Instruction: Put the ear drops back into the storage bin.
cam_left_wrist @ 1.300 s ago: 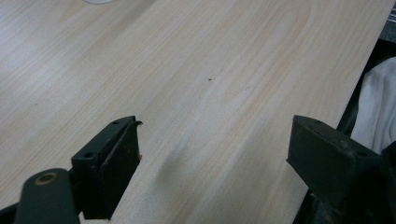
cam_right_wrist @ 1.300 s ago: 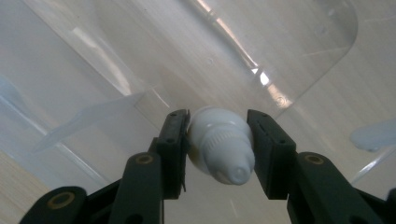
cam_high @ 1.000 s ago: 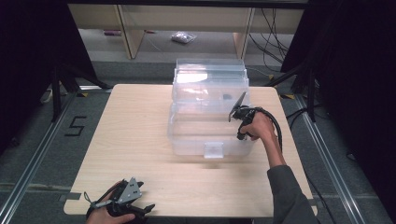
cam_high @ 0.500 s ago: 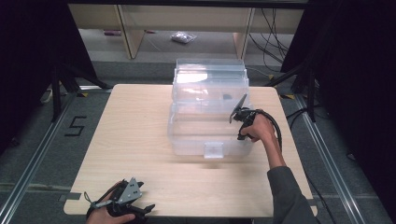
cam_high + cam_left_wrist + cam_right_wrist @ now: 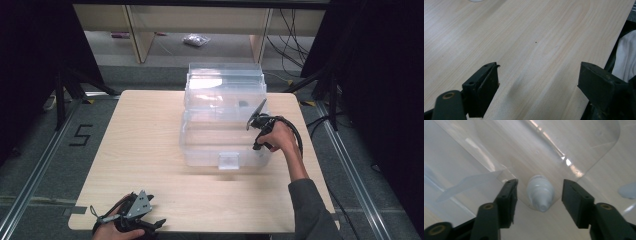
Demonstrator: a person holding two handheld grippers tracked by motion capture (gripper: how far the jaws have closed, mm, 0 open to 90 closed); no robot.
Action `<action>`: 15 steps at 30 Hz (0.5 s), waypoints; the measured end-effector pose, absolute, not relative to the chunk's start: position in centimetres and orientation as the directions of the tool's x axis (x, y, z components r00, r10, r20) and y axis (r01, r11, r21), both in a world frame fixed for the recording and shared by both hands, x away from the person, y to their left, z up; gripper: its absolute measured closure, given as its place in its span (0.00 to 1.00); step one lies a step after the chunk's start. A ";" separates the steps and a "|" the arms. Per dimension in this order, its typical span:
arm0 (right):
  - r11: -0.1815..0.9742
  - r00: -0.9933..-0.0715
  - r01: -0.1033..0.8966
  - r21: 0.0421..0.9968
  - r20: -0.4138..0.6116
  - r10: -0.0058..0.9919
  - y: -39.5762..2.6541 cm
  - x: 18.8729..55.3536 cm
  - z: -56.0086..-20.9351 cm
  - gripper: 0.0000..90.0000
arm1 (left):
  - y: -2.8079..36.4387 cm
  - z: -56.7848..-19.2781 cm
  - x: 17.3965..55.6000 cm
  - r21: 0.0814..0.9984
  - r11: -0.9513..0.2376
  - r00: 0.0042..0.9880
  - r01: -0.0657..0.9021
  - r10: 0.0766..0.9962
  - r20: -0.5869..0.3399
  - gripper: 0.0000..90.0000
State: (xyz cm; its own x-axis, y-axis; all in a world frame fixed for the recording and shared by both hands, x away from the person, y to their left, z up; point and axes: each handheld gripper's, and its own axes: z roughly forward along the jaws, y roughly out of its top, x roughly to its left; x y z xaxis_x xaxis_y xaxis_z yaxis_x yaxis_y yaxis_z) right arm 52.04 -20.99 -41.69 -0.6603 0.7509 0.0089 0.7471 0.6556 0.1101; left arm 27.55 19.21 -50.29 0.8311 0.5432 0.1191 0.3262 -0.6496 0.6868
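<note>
Dark curtains and a metal frame surround a pale wooden tabletop [image 5: 150, 145], which carries a clear plastic storage box [image 5: 225, 120] at its far middle. At the box's right side, the right gripper [image 5: 257, 120] reaches over the rim and points down inside. Its fingers [image 5: 507, 197] have just been opening and now stand released. A small white dropper bottle [image 5: 540, 192] lies on the box floor between them, touching neither. The bottle's long axis runs along the gripper's line of sight, nozzle toward the camera. Judged from this, the right hand is far nearer. The left gripper [image 5: 132, 217] rests at the near tabletop edge, fingers [image 5: 484, 87] spread wide, holding nothing.
</note>
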 end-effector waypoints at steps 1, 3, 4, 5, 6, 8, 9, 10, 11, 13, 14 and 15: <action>0.653 -0.658 0.747 0.126 -0.002 0.753 -21.0 52.0 -41.4 0.46 | 19.2 -50.3 27.5 0.687 -0.649 0.831 0.326 0.544 0.119 0.18; 0.640 -0.646 0.753 0.149 -0.010 0.763 -21.1 51.8 -40.6 0.40 | 19.2 -50.3 27.6 0.687 -0.649 0.830 0.326 0.544 0.120 0.18; 0.640 -0.646 0.753 0.149 -0.010 0.763 -21.1 51.8 -40.6 0.40 | 19.2 -50.3 27.6 0.686 -0.650 0.830 0.327 0.545 0.121 0.18; 0.640 -0.649 0.746 0.181 -0.015 0.761 -21.1 51.6 -39.9 0.38 | 19.2 -50.3 27.6 0.686 -0.650 0.830 0.327 0.544 0.120 0.18; 0.640 -0.649 0.746 0.181 -0.015 0.761 -21.1 51.6 -39.9 0.38 | 19.2 -50.3 27.6 0.687 -0.649 0.830 0.326 0.544 0.120 0.18; 0.643 -0.654 0.735 0.214 -0.025 0.756 -21.2 51.2 -39.3 0.36 | 19.2 -50.3 27.6 0.687 -0.649 0.831 0.327 0.544 0.118 0.18; 0.647 -0.661 0.728 0.229 -0.020 0.750 -21.2 51.1 -38.9 0.35 | 19.2 -50.3 27.6 0.687 -0.649 0.830 0.327 0.545 0.121 0.18; 0.648 -0.663 0.724 0.239 -0.022 0.749 -21.3 50.9 -38.6 0.35 | 19.2 -50.3 27.6 0.686 -0.650 0.829 0.327 0.546 0.123 0.18; 0.646 -0.664 0.717 0.263 -0.027 0.748 -21.3 50.5 -38.1 0.32 | 19.2 -50.3 27.6 0.685 -0.650 0.828 0.327 0.546 0.123 0.18; 0.647 -0.666 0.713 0.271 -0.028 0.745 -21.3 50.2 -37.8 0.32 | 19.2 -50.3 27.6 0.687 -0.648 0.829 0.328 0.547 0.120 0.18; 0.647 -0.668 0.708 0.282 -0.030 0.744 -21.3 50.0 -37.6 0.31 | 19.2 -50.3 27.6 0.686 -0.650 0.829 0.328 0.547 0.122 0.18; 0.652 -0.673 0.701 0.287 -0.035 0.739 -21.4 49.8 -37.4 0.30 | 19.2 -50.3 27.6 0.685 -0.650 0.830 0.330 0.545 0.117 0.18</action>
State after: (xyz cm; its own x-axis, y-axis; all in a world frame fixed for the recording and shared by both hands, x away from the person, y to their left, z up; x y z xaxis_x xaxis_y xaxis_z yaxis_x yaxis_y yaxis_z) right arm 49.77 -21.36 -37.39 -0.6731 0.7387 -0.0347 0.7012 0.6524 0.2874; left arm 27.58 19.21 -50.33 0.8302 0.5450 0.1174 0.3298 -0.6498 0.6849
